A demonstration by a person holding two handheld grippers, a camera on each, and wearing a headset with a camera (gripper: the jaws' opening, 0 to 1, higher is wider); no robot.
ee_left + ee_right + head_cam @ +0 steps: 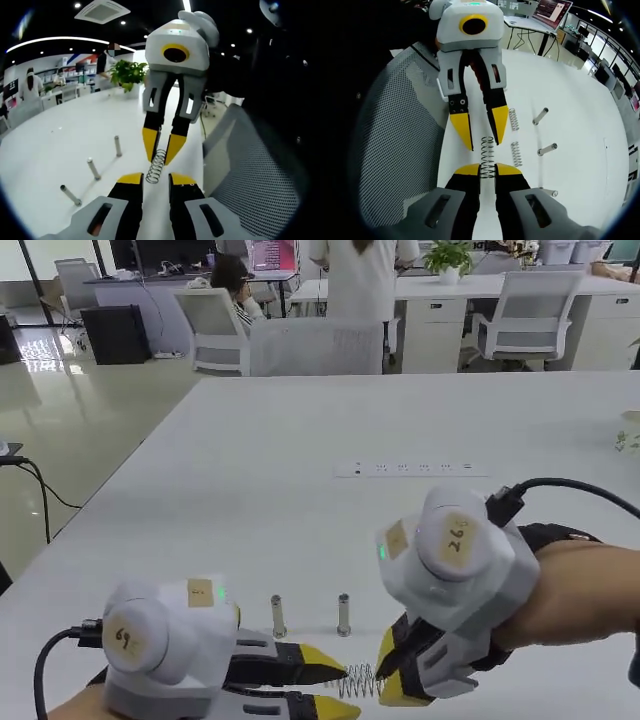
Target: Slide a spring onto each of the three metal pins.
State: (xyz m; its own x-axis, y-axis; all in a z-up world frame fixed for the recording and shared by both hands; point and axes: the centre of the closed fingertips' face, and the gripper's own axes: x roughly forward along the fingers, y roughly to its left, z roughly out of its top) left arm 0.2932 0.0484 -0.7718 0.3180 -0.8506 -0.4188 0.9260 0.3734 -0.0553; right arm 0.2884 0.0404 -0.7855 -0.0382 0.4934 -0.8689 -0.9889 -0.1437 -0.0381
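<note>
A short steel spring (pixel 358 680) hangs just above the white table's near edge. My right gripper (pixel 488 171) is shut on its one end (pixel 487 162). My left gripper (pixel 156 178) is open and faces the right one, with the spring's free end (pixel 152 175) at the mouth of its jaws. In the head view the left gripper (pixel 340 690) comes in from the bottom left and the right gripper (pixel 385 685) from the right. Three metal pins (pixel 118 146) (pixel 93 168) (pixel 70 195) stand upright on the table; two of them (pixel 278 616) (pixel 343 614) stand just beyond the grippers.
Two loose springs (pixel 513 119) (pixel 517 153) lie on the table beside the pins (pixel 547 148). A grey mesh chair (pixel 250 170) stands at the table's near edge. A power strip (pixel 410 469) is set into the tabletop further out. Office chairs and people are behind the table.
</note>
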